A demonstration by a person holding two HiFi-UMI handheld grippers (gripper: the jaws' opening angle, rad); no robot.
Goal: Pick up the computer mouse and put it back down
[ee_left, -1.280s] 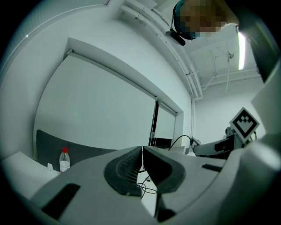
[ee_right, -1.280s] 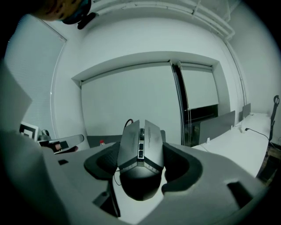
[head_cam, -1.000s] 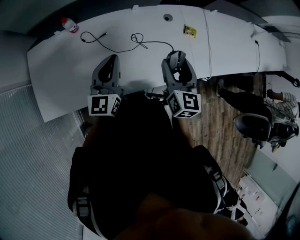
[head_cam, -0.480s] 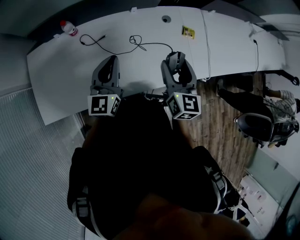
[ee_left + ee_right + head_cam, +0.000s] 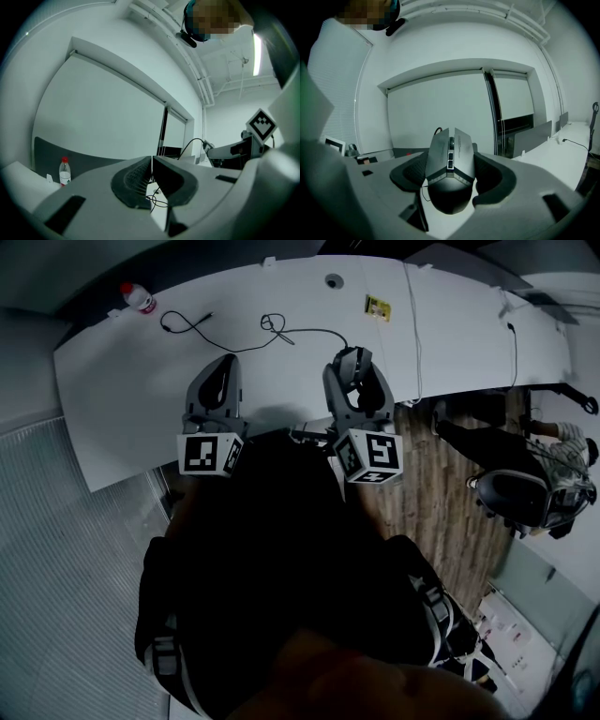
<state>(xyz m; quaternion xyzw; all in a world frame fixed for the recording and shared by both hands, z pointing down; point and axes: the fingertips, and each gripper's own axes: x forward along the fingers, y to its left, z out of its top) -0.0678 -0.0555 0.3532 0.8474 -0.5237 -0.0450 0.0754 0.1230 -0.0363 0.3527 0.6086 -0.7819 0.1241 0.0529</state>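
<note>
A grey wired computer mouse [image 5: 450, 168] sits between the jaws of my right gripper [image 5: 451, 177], which is shut on its sides. In the head view the mouse [image 5: 349, 360] is at the tip of the right gripper [image 5: 354, 369], above the white table [image 5: 122, 381] near its front edge. Its black cable [image 5: 272, 326] trails in loops across the table to the back left. My left gripper [image 5: 225, 371] is to the left of the right one, over the table. In the left gripper view its pads [image 5: 136, 180] meet with nothing between them.
A small plastic bottle with a red cap [image 5: 139, 296] stands at the table's back left corner. A yellow tag [image 5: 378, 305] and a round grommet [image 5: 335, 280] lie at the back. To the right are wooden floor and an office chair [image 5: 516, 493].
Both grippers have shifted slightly, the right one a little nearer me with the mouse still in it. Nothing else has moved.
</note>
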